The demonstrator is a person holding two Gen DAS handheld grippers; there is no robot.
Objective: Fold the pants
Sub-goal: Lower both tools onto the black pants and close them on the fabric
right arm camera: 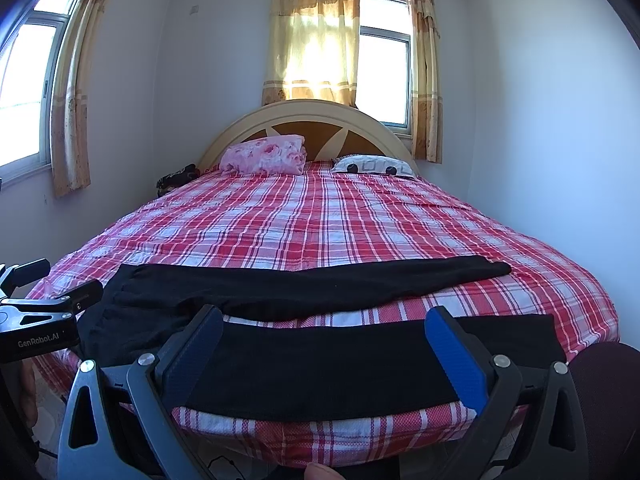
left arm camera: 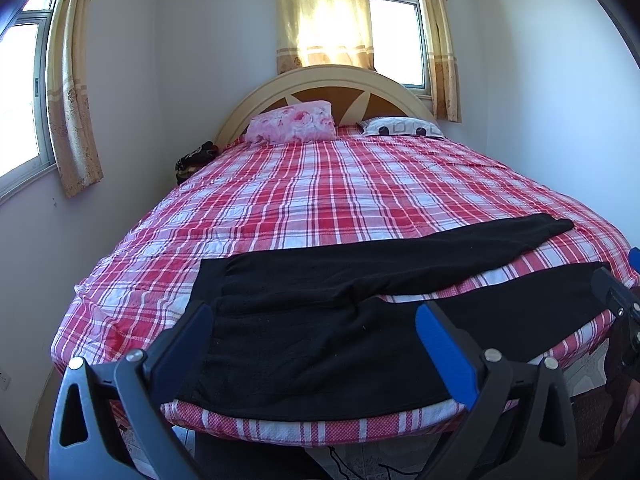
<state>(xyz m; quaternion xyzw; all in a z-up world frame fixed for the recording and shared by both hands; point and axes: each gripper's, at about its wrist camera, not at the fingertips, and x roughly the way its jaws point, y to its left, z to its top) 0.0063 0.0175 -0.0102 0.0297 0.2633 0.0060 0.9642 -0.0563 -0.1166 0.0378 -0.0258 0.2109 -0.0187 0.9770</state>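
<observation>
1. Black pants point(left arm camera: 320, 320) lie spread flat across the foot of the plaid bed point(left arm camera: 320, 184).
2. Left claw point(left arm camera: 316, 344) spread apart above the waist end.
3. Right claw point(right arm camera: 324, 348) spread apart over the near leg.

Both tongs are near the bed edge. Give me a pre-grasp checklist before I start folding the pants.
1. Pants spread flat on the bed: ok.
2. Legs separated, far leg angled apart from near leg: ok.
3. Left tongs open: ok.
4. Right tongs open: ok.
5. Either tongs gripping fabric yet: not ok, both empty.
6. Waistband smooth: cannot tell, black fabric hides detail.
</observation>
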